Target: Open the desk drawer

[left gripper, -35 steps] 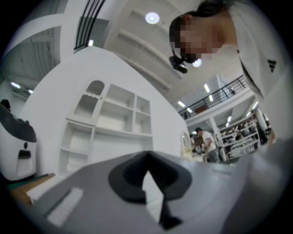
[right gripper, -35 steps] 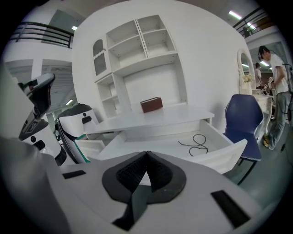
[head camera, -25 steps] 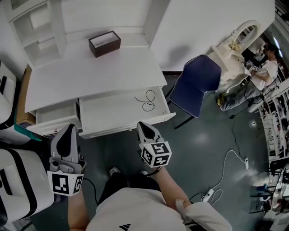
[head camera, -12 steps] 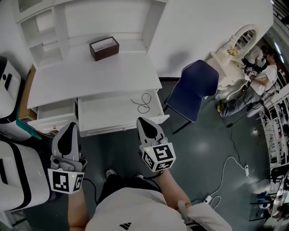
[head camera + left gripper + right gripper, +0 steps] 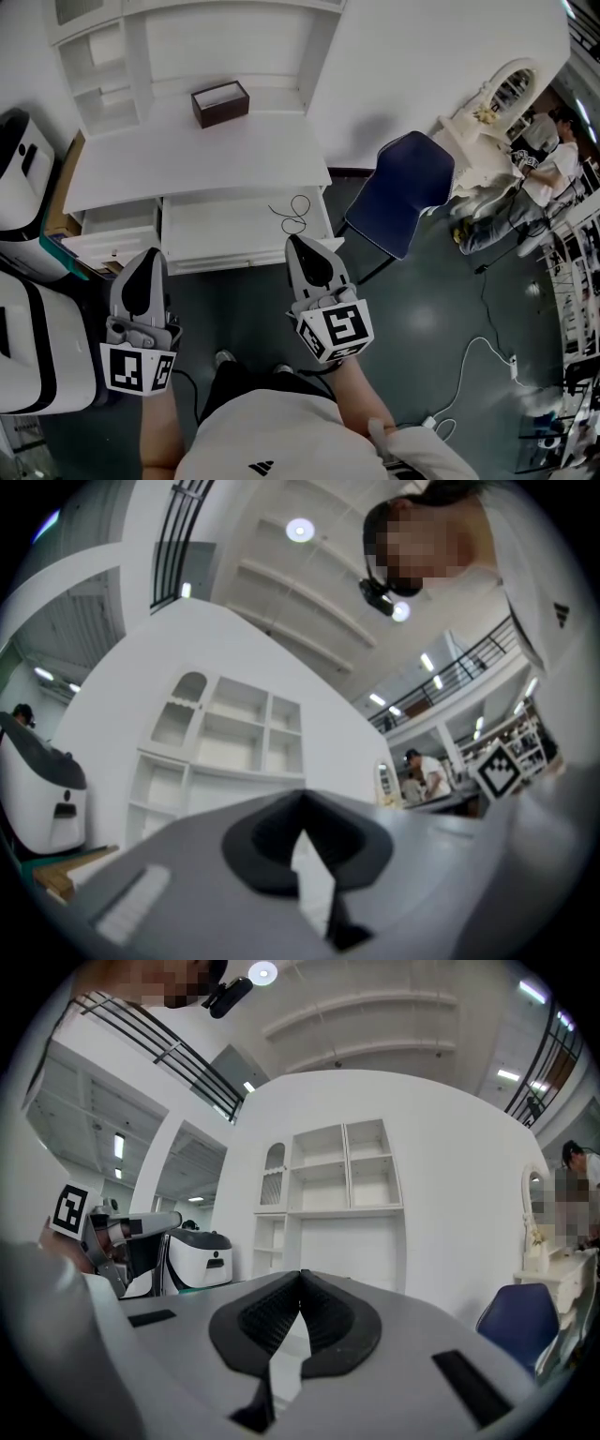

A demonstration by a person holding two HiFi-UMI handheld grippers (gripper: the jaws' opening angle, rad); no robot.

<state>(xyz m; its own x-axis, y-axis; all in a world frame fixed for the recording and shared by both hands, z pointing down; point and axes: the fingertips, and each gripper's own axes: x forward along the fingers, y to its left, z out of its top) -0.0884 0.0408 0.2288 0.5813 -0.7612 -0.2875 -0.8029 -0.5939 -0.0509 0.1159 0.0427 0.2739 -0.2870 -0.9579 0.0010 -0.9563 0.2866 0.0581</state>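
The white desk (image 5: 197, 159) has its wide drawer (image 5: 230, 234) pulled out, with a thin black cable (image 5: 295, 211) lying inside. A smaller drawer (image 5: 112, 239) to its left is also out. My right gripper (image 5: 301, 243) is shut and empty, held in the air by the wide drawer's right front corner. My left gripper (image 5: 146, 256) is shut too and holds nothing, in front of the small drawer. The left gripper (image 5: 301, 797) and the right gripper (image 5: 301, 1274) both look over closed jaws at the desk's white shelf unit (image 5: 337, 1180).
A brown open box (image 5: 220, 103) sits on the desk top. A blue chair (image 5: 403, 187) stands right of the desk. White machines (image 5: 33, 347) crowd the left side. A white cord and power strip (image 5: 487, 328) lie on the dark floor, with a person (image 5: 548, 159) far right.
Both grippers have lifted and drawn back a little from the drawer fronts, the right one more. The drawers stay pulled out and both jaws stay closed.
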